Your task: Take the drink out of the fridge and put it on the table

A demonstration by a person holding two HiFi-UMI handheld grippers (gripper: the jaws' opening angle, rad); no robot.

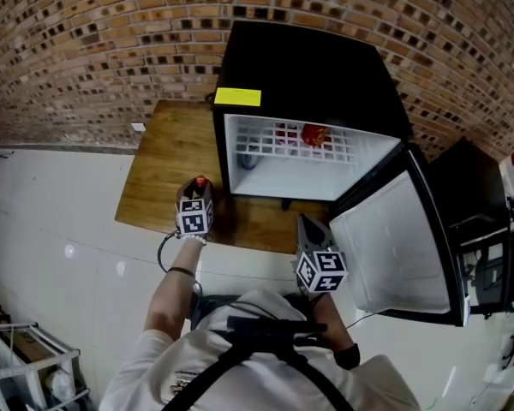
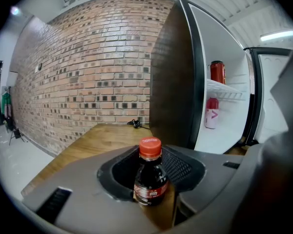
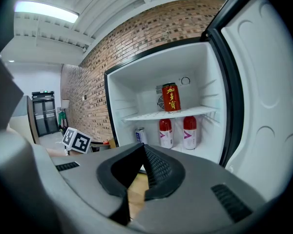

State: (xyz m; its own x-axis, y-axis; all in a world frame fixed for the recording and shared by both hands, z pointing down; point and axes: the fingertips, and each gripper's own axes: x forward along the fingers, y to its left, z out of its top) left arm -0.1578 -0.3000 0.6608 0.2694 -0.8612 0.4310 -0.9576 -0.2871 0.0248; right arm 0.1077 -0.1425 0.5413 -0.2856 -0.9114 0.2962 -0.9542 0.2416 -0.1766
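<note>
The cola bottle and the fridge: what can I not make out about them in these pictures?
- Cola bottle bottom: left gripper view, hidden by the left gripper's grey body, so contact with the table is unclear.
- Its label print: same view, too small and blurred.
- Fridge lower compartment: head view, mostly hidden under its wire shelf.

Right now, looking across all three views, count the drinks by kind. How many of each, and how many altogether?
Cola bottle: 1
Red-and-white bottles: 2
Red can: 1
Blue-and-white can: 1
Total: 5
</note>
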